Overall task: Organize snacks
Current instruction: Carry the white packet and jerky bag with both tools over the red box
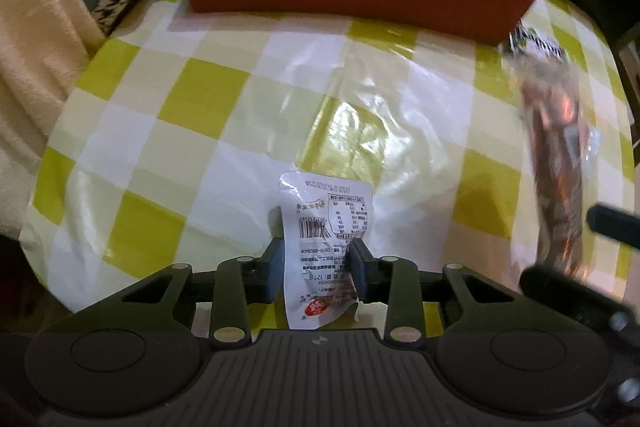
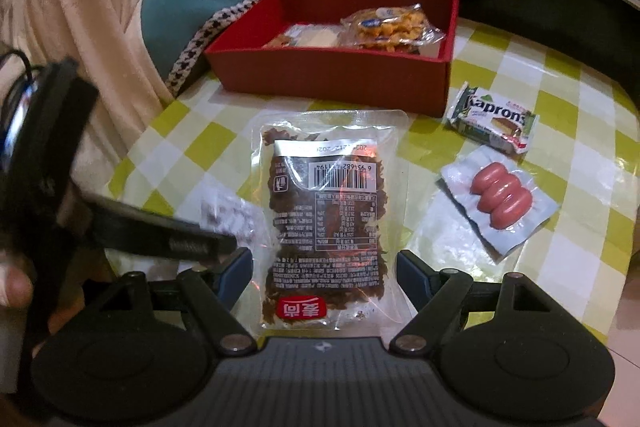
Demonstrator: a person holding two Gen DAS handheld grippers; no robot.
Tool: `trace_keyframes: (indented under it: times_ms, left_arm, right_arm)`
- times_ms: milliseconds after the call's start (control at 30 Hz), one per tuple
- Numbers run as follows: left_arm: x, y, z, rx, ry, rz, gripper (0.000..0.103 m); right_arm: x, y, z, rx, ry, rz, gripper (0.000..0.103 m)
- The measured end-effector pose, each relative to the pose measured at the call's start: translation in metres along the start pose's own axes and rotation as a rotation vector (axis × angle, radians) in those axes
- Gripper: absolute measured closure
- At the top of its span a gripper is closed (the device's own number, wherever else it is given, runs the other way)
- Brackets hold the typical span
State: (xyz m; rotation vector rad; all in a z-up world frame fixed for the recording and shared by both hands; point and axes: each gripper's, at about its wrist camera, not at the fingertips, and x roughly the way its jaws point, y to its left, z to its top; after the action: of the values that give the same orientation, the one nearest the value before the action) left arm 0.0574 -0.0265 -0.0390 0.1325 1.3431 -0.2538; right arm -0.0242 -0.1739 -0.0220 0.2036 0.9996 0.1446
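The left claw is clenched on a small white sachet, its blue pads pressing the packet's two side edges; the sachet's printed back, with a barcode and a table of small text, faces the camera, and a red mark sits at its lower end. It appears lifted above the surface, which wears a glossy cloth of yellow-green and white checks. The right claw grips a larger clear packet of dark brown shredded snack by its long edges, the jaws standing wide to span it; a barcode label and a red logo show on its back. In the left wrist view this same packet appears blurred at the right edge. Toward the far side of the surface stands a red box, open at the top, already holding a clear-wrapped yellow crisp cake and, just beside it, a pale wrapped snack. Near the box's right corner, on the cloth, lies a white and green wafer bar, and just beside that a clear vacuum pack of three pink sausages; both lie outside the box. A cream cloth hangs at the left past the surface edge, with a black-and-white houndstooth strip behind the box.
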Motion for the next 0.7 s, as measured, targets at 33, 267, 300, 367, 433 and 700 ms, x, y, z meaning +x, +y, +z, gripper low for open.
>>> trace_keyframes:
  times_ms: [33, 267, 300, 367, 433, 700]
  left_arm:
    - [0.0, 0.0, 0.001, 0.004, -0.002, -0.002, 0.061]
    - [-0.019, 0.002, 0.007, -0.004, -0.045, -0.012, 0.061]
    - [-0.023, 0.002, 0.009, -0.006, -0.053, -0.015, 0.061]
    - [-0.03, 0.003, 0.013, -0.011, -0.07, -0.026, 0.061]
    - [-0.037, 0.002, 0.019, -0.002, -0.094, -0.033, 0.061]
    - [-0.046, 0.004, 0.045, -0.001, -0.169, -0.038, 0.061]
  right_arm:
    - [-0.002, -0.001, 0.0, 0.005, -0.005, -0.001, 0.019]
    - [-0.012, -0.005, 0.006, 0.023, -0.042, -0.004, 0.019]
    - [-0.013, -0.005, 0.007, 0.023, -0.048, -0.005, 0.019]
    - [-0.014, -0.007, 0.011, 0.033, -0.057, -0.009, 0.019]
    - [-0.012, -0.01, 0.015, 0.039, -0.061, -0.018, 0.019]
    - [-0.003, -0.016, 0.036, 0.062, -0.081, -0.049, 0.019]
